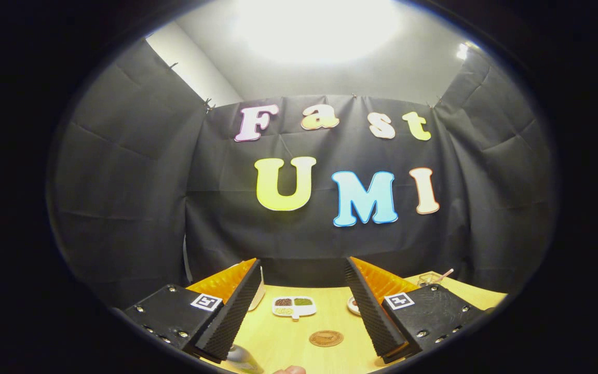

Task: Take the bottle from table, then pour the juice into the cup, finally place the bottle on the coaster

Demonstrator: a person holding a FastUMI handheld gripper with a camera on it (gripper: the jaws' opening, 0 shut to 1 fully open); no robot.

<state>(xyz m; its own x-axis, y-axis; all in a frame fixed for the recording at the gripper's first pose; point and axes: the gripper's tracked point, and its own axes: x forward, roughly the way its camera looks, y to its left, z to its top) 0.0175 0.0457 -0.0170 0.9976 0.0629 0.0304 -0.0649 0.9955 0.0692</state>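
Gripper (299,306) held high above the desk (299,324), fingers spread wide and empty, presumably for the approach. The bottle (242,359) is seen just below the left finger; the coaster (326,338) lies between the fingers, a divided dish (294,307) beyond it.

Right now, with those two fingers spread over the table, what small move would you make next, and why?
Probably tip the gripper down toward the bottle, whose top shows just below the near finger. The fingers are open with nothing between them, and the coaster lies bare on the table, so the bottle is not yet taken.
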